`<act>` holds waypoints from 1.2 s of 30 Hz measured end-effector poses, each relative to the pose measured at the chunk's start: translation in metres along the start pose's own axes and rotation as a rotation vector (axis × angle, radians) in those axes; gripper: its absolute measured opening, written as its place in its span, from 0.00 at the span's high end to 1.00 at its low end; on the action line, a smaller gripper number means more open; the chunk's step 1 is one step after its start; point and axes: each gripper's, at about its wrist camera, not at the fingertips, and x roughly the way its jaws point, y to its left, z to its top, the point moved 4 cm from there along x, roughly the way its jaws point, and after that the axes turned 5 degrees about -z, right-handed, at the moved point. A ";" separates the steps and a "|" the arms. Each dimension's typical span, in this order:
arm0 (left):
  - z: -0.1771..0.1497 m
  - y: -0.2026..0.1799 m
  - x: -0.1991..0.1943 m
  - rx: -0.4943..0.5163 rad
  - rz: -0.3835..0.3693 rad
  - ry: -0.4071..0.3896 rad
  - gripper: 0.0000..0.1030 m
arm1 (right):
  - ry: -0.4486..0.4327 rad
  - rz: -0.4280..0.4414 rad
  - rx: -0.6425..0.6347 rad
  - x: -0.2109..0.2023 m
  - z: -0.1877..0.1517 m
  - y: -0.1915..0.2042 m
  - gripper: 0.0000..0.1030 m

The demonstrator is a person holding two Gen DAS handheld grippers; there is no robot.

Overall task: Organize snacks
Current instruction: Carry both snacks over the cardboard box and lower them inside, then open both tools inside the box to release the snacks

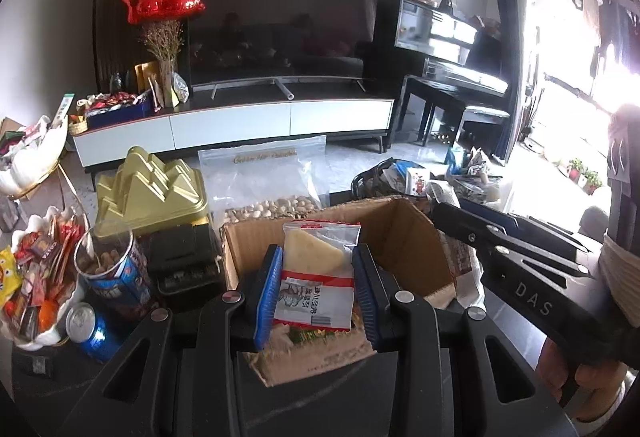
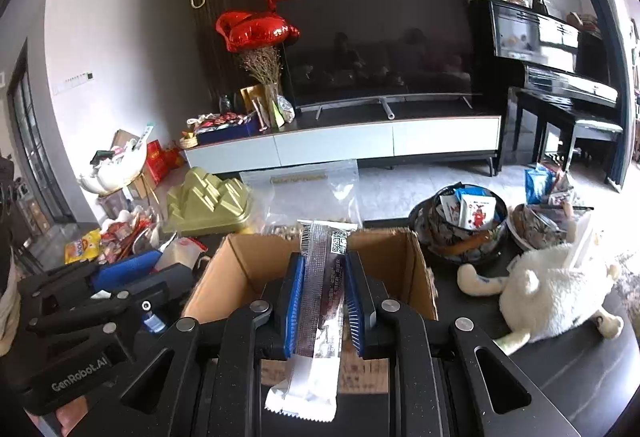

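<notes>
My left gripper (image 1: 316, 287) is shut on a clear snack packet (image 1: 316, 277) with a pale yellow wedge inside and red-and-white print, held over the open cardboard box (image 1: 404, 241). My right gripper (image 2: 322, 301) is shut on a long clear-and-silver snack stick packet (image 2: 320, 313), held over the same cardboard box (image 2: 248, 265). The right gripper also shows in the left wrist view (image 1: 520, 257) at the box's right side; the left gripper shows in the right wrist view (image 2: 100, 297) at the box's left. Some packets lie in the box bottom.
A gold mountain-shaped tin (image 1: 152, 193), a cup of nuts (image 1: 108, 261), a blue can (image 1: 90, 329) and a white bowl of sweets (image 1: 36, 277) stand left. A zip bag of nuts (image 1: 272, 177) stands behind the box. A dark snack bowl (image 2: 460, 225) and plush toy (image 2: 552, 293) are right.
</notes>
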 end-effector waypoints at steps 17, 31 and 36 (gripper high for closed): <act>-0.007 0.021 0.022 -0.029 0.095 -0.020 0.49 | -0.010 -0.040 -0.089 0.034 -0.017 0.002 0.57; -0.030 -0.024 -0.044 0.041 0.110 -0.056 0.47 | -0.008 0.010 -0.053 -0.037 -0.043 -0.001 0.55; -0.042 -0.040 -0.067 0.057 0.101 -0.068 0.43 | -0.019 0.008 -0.036 -0.067 -0.054 -0.006 0.51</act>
